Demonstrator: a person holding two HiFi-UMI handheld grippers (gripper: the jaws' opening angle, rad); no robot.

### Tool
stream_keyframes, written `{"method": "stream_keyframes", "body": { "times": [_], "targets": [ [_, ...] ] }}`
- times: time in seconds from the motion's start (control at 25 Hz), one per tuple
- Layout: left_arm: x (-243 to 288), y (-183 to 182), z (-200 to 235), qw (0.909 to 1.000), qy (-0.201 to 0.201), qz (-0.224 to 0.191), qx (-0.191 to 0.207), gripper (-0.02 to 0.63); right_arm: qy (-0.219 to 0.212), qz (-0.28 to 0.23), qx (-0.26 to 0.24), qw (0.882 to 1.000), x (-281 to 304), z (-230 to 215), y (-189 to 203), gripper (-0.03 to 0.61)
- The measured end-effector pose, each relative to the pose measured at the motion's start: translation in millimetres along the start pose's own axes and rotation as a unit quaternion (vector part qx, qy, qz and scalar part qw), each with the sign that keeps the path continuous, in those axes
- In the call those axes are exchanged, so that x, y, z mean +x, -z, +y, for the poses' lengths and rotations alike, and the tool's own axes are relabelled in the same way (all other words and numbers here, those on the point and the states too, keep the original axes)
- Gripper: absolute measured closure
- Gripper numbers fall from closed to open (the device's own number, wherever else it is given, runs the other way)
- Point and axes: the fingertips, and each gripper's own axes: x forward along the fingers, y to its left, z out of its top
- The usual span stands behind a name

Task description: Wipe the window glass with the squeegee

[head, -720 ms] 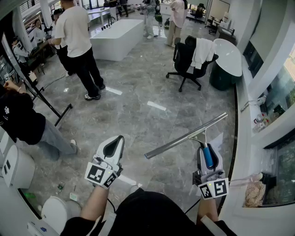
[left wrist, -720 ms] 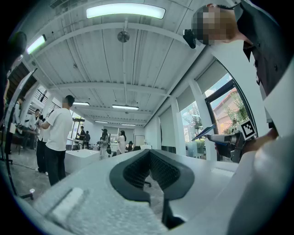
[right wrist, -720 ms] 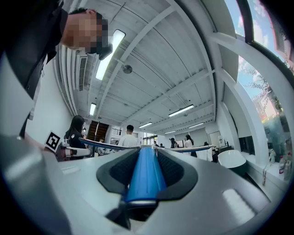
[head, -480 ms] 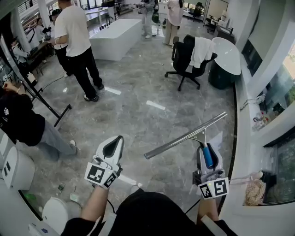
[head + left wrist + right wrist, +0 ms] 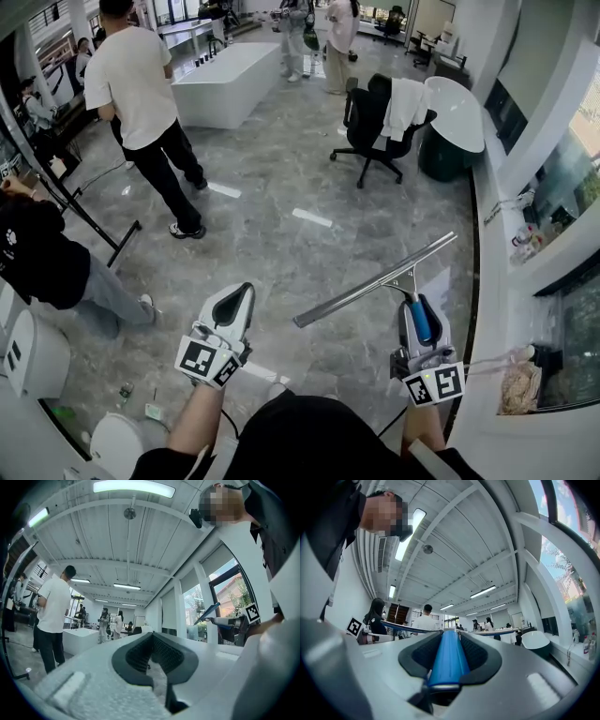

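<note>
While the grey marble floor fills most of the head view, the window glass runs along its right edge above a curved white ledge. Open floor lies straight ahead of both hands. A person in a white shirt stands well off toward the far left, and a black office chair stands toward the far edge, apart from everything held.

Both forearms reach forward from the bottom of the head view, roughly side by side and well apart. The right hand-held gripper is near the ledge and points forward and up. The left hand-held gripper is over the middle of the floor, tilted slightly right.

The right hand-held gripper is clamped on the squeegee by its blue handle, which lies lengthwise between the dark pads in the right gripper view. The long metal blade crosses above the floor on a slant, its right end higher and just beside the ledge, its left end reaching toward the middle. It is not touching the glass.

The left hand-held gripper's jaws are drawn together at the tips, with nothing between them.
</note>
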Motion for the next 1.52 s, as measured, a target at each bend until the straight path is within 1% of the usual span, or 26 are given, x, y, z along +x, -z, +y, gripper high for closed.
{"method": "stream_keyframes", "body": {
  "times": [0.12,0.28,0.48,0.64,0.84,1.0,1.16,1.32,1.44,1.52],
  "targets": [
    [2,0,10,0.9999,0.01,-0.002,-0.002,0.614,0.012,-0.002,-0.008,1.0,4,5,-1,0.445],
    [8,-3,21,0.9994,0.032,-0.006,-0.009,0.614,0.039,-0.008,-0.018,0.999,6,14,-7,0.445],
    [22,4,17,0.9974,0.07,-0.004,-0.017,0.614,0.071,-0.002,-0.025,0.997,4,17,-2,0.445],
    [44,14,14,0.9955,0.092,0.006,-0.022,0.614,0.086,0.0,-0.025,0.996,10,5,0,0.445],
    [90,23,6,0.9943,0.103,0.013,-0.025,0.614,0.092,-0.003,-0.017,0.996,26,-35,7,0.444],
    [135,22,-14,0.9936,0.111,0.007,-0.02,0.614,0.091,-0.011,-0.017,0.996,36,-80,3,0.443],
    [182,20,-45,0.9919,0.127,0.0,-0.015,0.614,0.097,-0.021,-0.024,0.995,35,-129,-7,0.444],
    [231,22,-80,0.9893,0.144,-0.005,-0.023,0.614,0.112,-0.026,-0.02,0.993,25,-179,-15,0.443],
    [267,25,-110,0.9861,0.162,-0.011,-0.038,0.614,0.134,-0.028,-0.028,0.99,6,-216,-20,0.443],
    [290,28,-133,0.9827,0.18,-0.012,-0.04,0.614,0.151,-0.032,-0.033,0.987,-9,-238,-26,0.443]
  ]
}}
